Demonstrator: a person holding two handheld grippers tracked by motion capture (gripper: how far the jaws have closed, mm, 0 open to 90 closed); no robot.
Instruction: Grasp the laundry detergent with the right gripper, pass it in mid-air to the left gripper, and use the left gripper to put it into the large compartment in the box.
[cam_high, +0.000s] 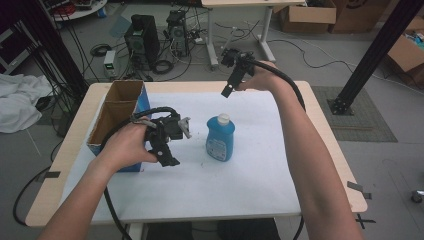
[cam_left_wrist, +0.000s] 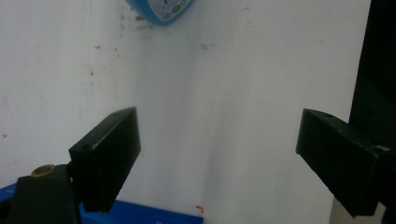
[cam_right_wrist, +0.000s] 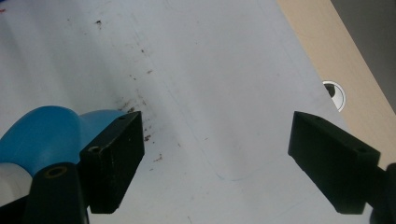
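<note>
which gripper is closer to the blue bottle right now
Left. The left gripper sits low beside the blue bottle, on its box side. The right gripper is held up beyond the bottle, toward the table's far edge.

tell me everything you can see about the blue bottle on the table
The blue bottle is glossy plastic by its look, with a white cap and a pale printed label on its front. It stands upright on the white sheet near the table's middle, right of the open cardboard box. Nothing grips it: the left gripper is beside it, apart, and the right gripper hangs above and beyond it. The right gripper view shows its rounded shoulder behind one jaw.
</note>
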